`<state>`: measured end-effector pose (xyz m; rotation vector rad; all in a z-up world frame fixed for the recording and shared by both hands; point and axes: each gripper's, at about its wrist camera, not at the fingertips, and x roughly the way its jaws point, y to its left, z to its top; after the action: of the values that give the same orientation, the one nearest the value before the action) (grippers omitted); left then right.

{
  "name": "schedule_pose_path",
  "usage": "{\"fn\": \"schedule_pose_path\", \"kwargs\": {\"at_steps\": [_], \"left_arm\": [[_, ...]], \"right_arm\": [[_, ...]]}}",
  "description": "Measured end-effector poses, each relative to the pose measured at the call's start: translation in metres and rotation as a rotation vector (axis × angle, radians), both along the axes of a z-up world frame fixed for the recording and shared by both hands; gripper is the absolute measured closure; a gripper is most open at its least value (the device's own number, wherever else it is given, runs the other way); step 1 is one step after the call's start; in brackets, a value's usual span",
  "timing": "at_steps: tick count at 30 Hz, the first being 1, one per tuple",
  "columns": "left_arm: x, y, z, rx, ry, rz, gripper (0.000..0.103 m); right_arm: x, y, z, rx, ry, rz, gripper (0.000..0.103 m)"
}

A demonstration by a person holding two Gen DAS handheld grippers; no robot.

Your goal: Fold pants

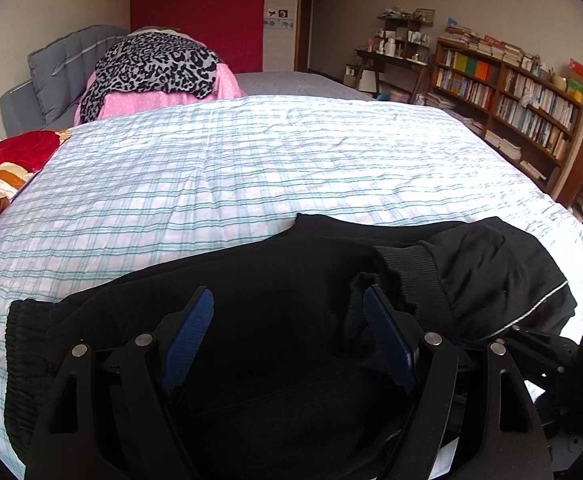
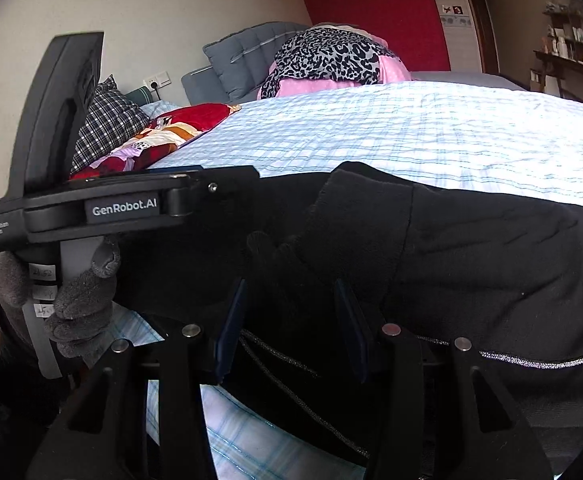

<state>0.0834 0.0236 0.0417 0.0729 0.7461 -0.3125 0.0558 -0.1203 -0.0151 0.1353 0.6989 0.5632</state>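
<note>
The black pants [image 1: 275,320] lie bunched across the near edge of the bed [image 1: 251,168], on its blue-and-white plaid sheet, filling the 6 o'clock half of both wrist views. A ribbed cuff [image 1: 411,268] is folded back onto the cloth at about 3 o'clock of the left gripper, and a thin silver stripe [image 2: 543,364] runs along the fabric at 4 o'clock in the right wrist view.

The left gripper [image 1: 289,316] sits low over the pants with its blue-padded fingers [image 1: 189,336] spread wide; black cloth fills the gap between them, but nothing is pinched. The right gripper [image 2: 291,316] is likewise parted, its dark pads either side of a raised fold of the pants without clamping it.

In the right wrist view the left gripper [image 2: 123,208] shows from the side at 9 o'clock, held by a grey-gloved hand [image 2: 79,300].

At 12 o'clock, at the bed's far end, a leopard-print cloth [image 1: 155,66] lies over pink bedding [image 1: 139,104]. A bookshelf [image 1: 511,96] stands at 2 o'clock.
</note>
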Motion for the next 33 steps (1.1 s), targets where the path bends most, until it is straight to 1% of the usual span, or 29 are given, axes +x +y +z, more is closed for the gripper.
{"fn": "schedule_pose_path", "kwargs": {"at_steps": [3, 4, 6, 8, 9, 11, 13, 15, 17, 19, 22, 24, 25, 28, 33], "left_arm": [[-0.001, -0.022, -0.003, 0.006, 0.006, -0.057, 0.026], [0.0, -0.029, -0.007, 0.029, 0.008, -0.064, 0.026], [0.007, -0.038, -0.02, 0.102, 0.022, -0.049, 0.033], [0.017, -0.04, -0.035, 0.134, 0.062, -0.035, 0.037], [0.021, -0.037, -0.039, 0.117, 0.079, -0.029, 0.037], [0.029, -0.032, -0.049, 0.119, 0.114, -0.007, 0.038], [0.032, -0.029, -0.055, 0.111, 0.131, 0.0, 0.038], [0.031, -0.029, -0.058, 0.116, 0.128, 0.004, 0.038], [0.03, -0.029, -0.059, 0.126, 0.119, 0.01, 0.038], [0.03, -0.03, -0.061, 0.139, 0.113, 0.019, 0.037], [0.029, -0.03, -0.063, 0.147, 0.103, 0.034, 0.036], [0.028, -0.029, -0.063, 0.147, 0.099, 0.041, 0.036], [0.028, -0.029, -0.063, 0.149, 0.097, 0.047, 0.035], [0.026, -0.028, -0.06, 0.15, 0.089, 0.07, 0.031], [0.018, -0.017, -0.05, 0.137, 0.071, 0.105, 0.028]], "right_arm": [[-0.004, 0.002, -0.002, -0.006, -0.005, -0.003, 0.056], [-0.005, 0.0, -0.002, 0.001, -0.003, -0.004, 0.056], [-0.008, -0.007, 0.001, 0.017, 0.0, -0.011, 0.056], [-0.012, -0.016, 0.005, 0.028, -0.007, -0.032, 0.056], [-0.012, -0.02, 0.005, 0.019, 0.007, -0.033, 0.056], [-0.019, -0.035, 0.01, 0.026, -0.023, -0.085, 0.056], [-0.021, -0.053, 0.017, 0.042, -0.04, -0.138, 0.056], [-0.022, -0.072, 0.024, 0.039, -0.069, -0.215, 0.056], [-0.019, -0.087, 0.028, 0.004, -0.086, -0.295, 0.056], [-0.013, -0.097, 0.026, -0.055, -0.077, -0.373, 0.056], [-0.001, -0.106, 0.01, -0.121, -0.014, -0.441, 0.056], [0.009, -0.104, -0.007, -0.169, 0.038, -0.443, 0.056], [0.011, -0.101, -0.013, -0.194, 0.042, -0.444, 0.056], [0.011, -0.09, -0.022, -0.266, -0.003, -0.444, 0.055], [0.012, -0.092, -0.023, -0.23, 0.011, -0.448, 0.055]]}}
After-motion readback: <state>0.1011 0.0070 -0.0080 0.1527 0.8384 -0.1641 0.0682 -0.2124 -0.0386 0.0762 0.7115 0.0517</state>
